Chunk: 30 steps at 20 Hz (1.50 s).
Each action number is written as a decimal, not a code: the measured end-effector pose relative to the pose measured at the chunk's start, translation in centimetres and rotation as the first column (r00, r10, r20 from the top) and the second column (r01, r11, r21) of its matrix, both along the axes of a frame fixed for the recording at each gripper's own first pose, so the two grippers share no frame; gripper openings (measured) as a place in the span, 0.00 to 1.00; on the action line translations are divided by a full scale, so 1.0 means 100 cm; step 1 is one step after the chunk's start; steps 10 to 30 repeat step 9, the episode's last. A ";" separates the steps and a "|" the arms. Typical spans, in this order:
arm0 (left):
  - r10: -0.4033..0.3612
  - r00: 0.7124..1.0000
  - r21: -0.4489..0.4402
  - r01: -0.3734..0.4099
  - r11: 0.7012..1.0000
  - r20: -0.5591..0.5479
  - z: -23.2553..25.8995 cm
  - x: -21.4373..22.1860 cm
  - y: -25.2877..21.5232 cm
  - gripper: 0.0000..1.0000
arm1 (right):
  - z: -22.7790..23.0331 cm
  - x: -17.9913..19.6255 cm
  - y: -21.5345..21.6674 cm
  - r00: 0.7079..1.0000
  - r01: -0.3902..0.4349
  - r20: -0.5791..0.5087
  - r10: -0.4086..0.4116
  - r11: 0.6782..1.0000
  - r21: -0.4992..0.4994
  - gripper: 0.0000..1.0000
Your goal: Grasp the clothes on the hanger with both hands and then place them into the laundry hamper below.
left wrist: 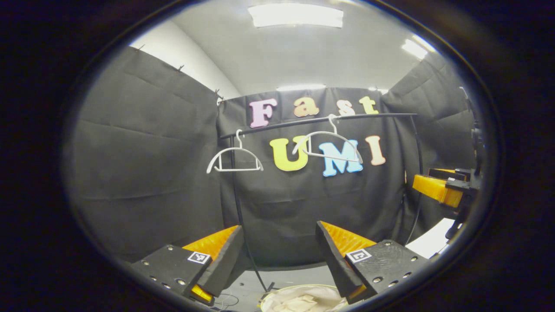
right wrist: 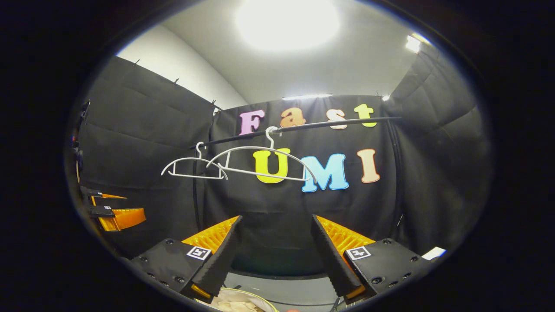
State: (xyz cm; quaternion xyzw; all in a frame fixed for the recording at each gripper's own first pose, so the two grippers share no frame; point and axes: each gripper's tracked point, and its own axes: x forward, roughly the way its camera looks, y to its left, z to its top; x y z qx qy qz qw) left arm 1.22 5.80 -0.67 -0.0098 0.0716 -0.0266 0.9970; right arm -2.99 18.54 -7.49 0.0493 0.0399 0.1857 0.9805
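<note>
bare hangers [left wrist: 234, 159] along the level rail [left wrist: 321, 120]

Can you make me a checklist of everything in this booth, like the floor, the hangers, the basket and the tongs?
Surface: grey floor, bare where seen.
Job's things: two white hangers on the black rail, both bare; hamper below holds pale cloth.
Clutter: nothing seen.
Grippers: left tongs open, holding nothing; right tongs open, holding nothing.
Cables: thin wires on the floor by the rail's post.
Surroundings: black cloth walls, white ceiling, bright ceiling lights.
</note>
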 end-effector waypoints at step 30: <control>0.002 1.000 -0.016 -0.002 1.000 0.011 0.000 -0.001 0.005 0.99 | -0.003 -0.001 -0.039 0.996 0.090 -0.016 -0.091 0.996 -0.027 0.95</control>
